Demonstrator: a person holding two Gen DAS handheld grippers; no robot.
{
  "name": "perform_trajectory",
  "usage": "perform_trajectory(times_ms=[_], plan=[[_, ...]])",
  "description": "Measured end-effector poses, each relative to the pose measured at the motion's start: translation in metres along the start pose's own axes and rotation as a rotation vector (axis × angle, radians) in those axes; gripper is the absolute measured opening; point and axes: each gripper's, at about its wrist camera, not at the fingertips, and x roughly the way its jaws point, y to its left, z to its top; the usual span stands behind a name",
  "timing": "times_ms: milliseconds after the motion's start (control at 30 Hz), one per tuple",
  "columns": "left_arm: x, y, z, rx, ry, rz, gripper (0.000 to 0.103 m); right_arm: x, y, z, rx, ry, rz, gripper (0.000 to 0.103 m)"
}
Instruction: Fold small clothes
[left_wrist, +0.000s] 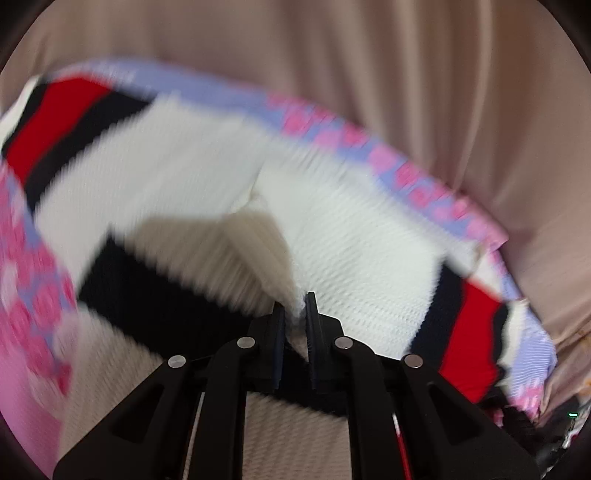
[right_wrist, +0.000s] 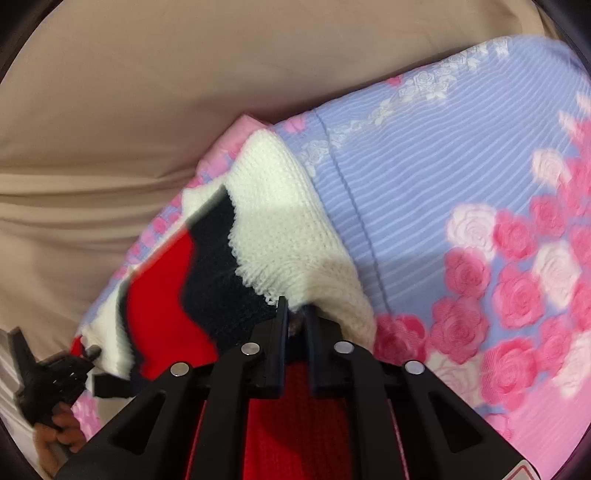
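Both the left gripper (left_wrist: 295, 314) and right gripper (right_wrist: 295, 317) are clamped on the knit sweater (right_wrist: 273, 236), which lies along the rose-print bedspread's (right_wrist: 443, 177) edge, to fold it evenly.

Right gripper pinching a knitted sweater over a floral cloth

The right gripper (right_wrist: 295, 314) has its jaws closed on the white, navy and red knitted sweater (right_wrist: 266, 236), which lies on a lilac cloth printed with pink roses (right_wrist: 461, 206). Beige fabric (right_wrist: 110, 129) lies behind. At lower left, a hand (right_wrist: 55, 435) holds the left gripper (right_wrist: 88, 354) at the sweater's edge.
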Motion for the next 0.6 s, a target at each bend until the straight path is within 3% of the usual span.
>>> perform_trajectory(times_ms=[100,200,267,400,433,500,533,567,600], plan=[[0.003,0.001,-0.008,0.016,-0.033,-0.011,0.010,-0.027,0.010,0.001,-0.083,-0.062,-0.013,0.008],[0.007,-0.002,-0.007,0.028,-0.031,0.005,0.010,-0.006,0.001,-0.009,-0.125,0.027,-0.129,0.008],[0.010,-0.007,-0.005,0.045,-0.026,0.018,0.011,-0.020,-0.004,-0.010,-0.071,0.002,-0.095,0.010],[0.013,-0.012,-0.006,0.074,-0.028,0.037,0.012,-0.047,0.021,-0.004,-0.126,-0.107,-0.042,0.015],[0.009,-0.006,-0.008,0.080,-0.030,0.042,0.012,-0.044,0.028,-0.004,-0.150,-0.103,-0.025,0.015],[0.009,-0.008,-0.008,0.095,-0.033,0.056,0.013,-0.020,0.036,-0.006,-0.217,-0.056,-0.072,0.014],[0.007,-0.006,-0.009,0.098,-0.034,0.059,0.013,-0.003,0.033,-0.008,-0.237,-0.014,-0.113,0.011],[0.007,-0.007,-0.009,0.103,-0.034,0.062,0.013,0.012,0.024,-0.012,-0.240,0.038,-0.166,0.001],[0.007,-0.007,-0.009,0.103,-0.030,0.061,0.013,0.008,0.023,-0.013,-0.233,0.013,-0.150,0.001]])
